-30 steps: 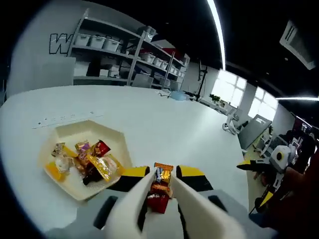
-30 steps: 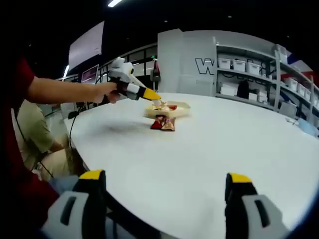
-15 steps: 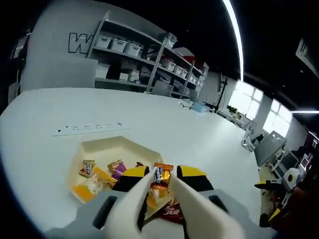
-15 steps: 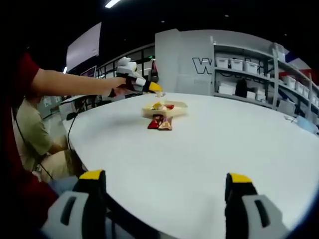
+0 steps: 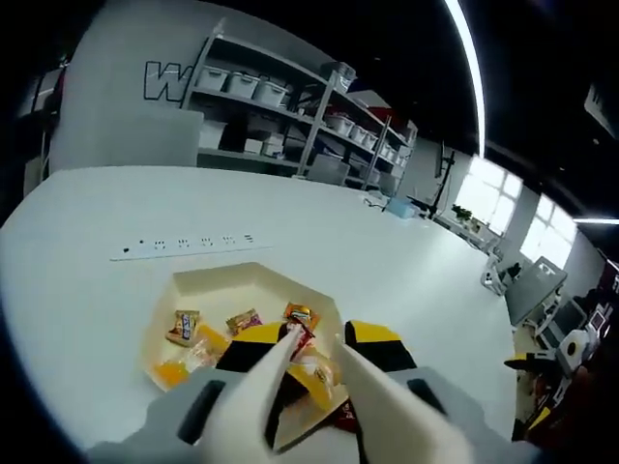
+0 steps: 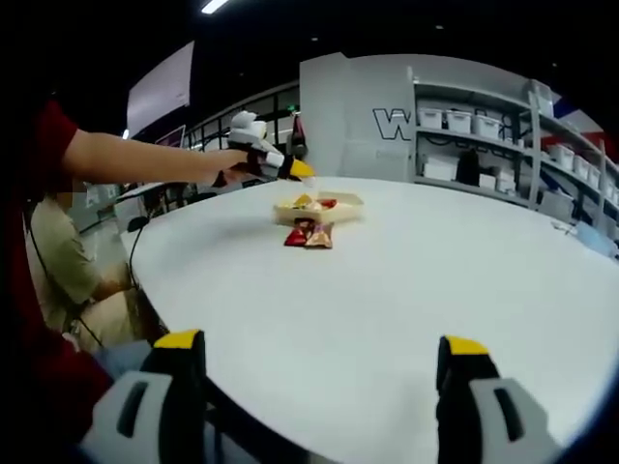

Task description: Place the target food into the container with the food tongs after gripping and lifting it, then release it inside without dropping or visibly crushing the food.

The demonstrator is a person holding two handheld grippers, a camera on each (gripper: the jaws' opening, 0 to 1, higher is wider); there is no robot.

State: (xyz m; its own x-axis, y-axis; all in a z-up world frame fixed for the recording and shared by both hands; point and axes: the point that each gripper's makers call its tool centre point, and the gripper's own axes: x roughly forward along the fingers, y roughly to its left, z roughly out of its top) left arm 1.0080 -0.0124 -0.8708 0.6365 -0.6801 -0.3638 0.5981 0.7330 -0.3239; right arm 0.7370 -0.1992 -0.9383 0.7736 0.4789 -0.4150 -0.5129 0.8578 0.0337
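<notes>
**Over the tray, tongs dipped low – looks like drop-off time**

Between the yellow-tipped jaws of the left tool, a pair of cream plastic food tongs is clamped. That explains the odd setup: the tool squeezes the tongs and the tongs do the pinching, so the food only ever meets the soft tong tips. Those tips sit a little apart, low over the cream hexagonal tray.

Just past the tips is the small orange-wrapped candy, inside the tray near its close edge. I honestly can't tell if the tips are touching it or if it's already lying loose, but it looks unsquashed. My guess is the tongs are held this low so the candy gets set down instead of dropped.

A few more wrapped sweets, like the yellow-and-brown one, lie on the tray floor to the left, so the container is already partly stocked.

From the right gripper view, two wrapped packets sit on the white round bench just beside the tray, probably next in line.

Well back from all that, the right tool hangs near the bench edge with its jaws spread wide and nothing in them. It seems parked out of the way, since this is a one-handed job.
</notes>
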